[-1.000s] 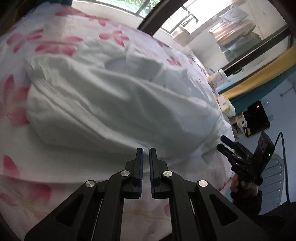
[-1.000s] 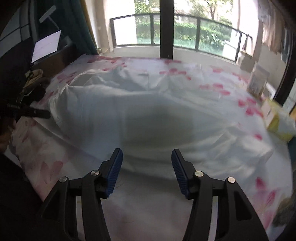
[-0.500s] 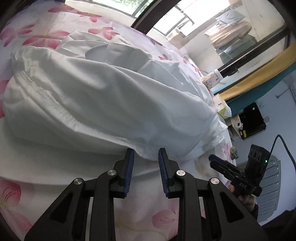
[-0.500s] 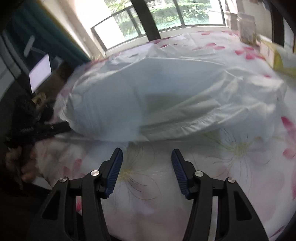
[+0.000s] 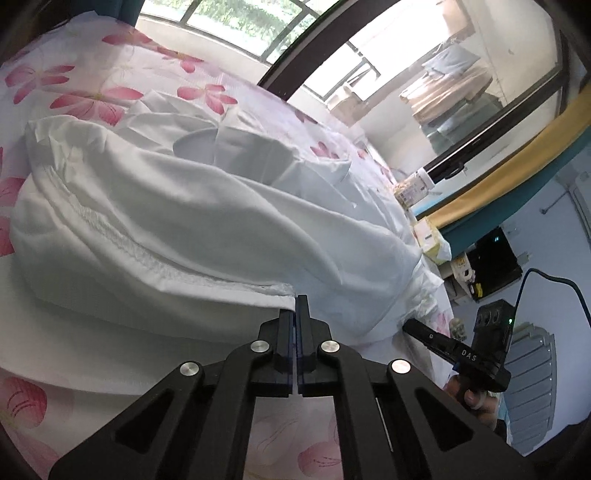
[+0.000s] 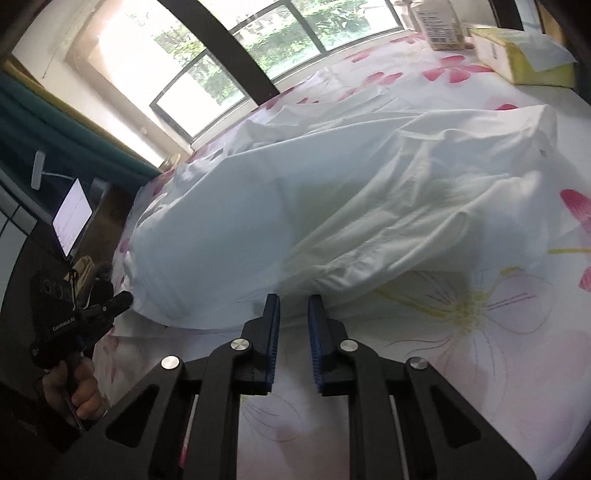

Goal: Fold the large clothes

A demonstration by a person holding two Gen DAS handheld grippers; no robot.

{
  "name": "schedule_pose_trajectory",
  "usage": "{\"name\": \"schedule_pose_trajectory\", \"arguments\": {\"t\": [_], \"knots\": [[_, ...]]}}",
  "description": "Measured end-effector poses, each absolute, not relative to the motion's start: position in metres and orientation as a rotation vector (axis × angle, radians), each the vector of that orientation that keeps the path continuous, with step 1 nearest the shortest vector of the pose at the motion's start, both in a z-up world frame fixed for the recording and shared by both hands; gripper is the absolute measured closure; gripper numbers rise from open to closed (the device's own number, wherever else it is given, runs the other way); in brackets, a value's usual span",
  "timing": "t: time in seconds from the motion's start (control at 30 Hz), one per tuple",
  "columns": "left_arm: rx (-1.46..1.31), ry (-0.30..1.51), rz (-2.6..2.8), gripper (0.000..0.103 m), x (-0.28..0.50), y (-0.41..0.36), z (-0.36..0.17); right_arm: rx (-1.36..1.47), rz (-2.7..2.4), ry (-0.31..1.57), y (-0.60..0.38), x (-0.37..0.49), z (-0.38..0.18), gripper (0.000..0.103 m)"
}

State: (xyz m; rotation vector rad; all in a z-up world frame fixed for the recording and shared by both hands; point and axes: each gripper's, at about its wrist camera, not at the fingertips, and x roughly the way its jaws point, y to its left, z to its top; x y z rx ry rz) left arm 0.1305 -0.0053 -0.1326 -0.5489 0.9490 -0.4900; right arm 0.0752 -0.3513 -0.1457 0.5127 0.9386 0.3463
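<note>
A large white garment (image 5: 192, 206) lies crumpled in a long mound on a bed sheet (image 5: 92, 99) printed with pink flowers. Its long axis runs along the near edge of the bed, from one gripper to the other, and it covers the near half of the sheet. A ruffled, gathered seam (image 5: 122, 243) follows that same axis along the near side of the mound in the left wrist view; which end is the top of the garment cannot be told.

The left gripper (image 5: 296, 301) has its jaws pressed together on the near hem of the garment, where the seam ends; a thin edge of white cloth sits pinched between the tips. In the right wrist view the same gripper (image 6: 123, 297) meets the left end of the mound at the sheet's near left edge, gripped by a hand (image 6: 79, 391).

The right gripper (image 6: 293, 302) has just been closing and stands narrow, with a slim gap between its blue pads (image 6: 274, 332). Its tips sit just at the near hem of the garment, but no cloth shows between them, only sheet.

At the far right corner of the bed stand a clear jar (image 6: 437, 24) with a label, contents unclear, and a yellow-green packet (image 6: 524, 55) beside it.
</note>
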Motion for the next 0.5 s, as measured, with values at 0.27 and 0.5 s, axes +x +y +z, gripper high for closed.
{"name": "schedule_pose_trajectory", "arguments": {"t": [0.27,0.5], "knots": [[-0.550,0.884,-0.502,0.103,0.131,-0.003,-0.113,0.464,0.266,0.964,-0.361,0.070,-0.140,0.087],[-0.535,0.825,-0.506,0.103,0.138,-0.001,-0.091,0.496,0.244,0.944,-0.370,0.074,-0.139,0.075]]}}
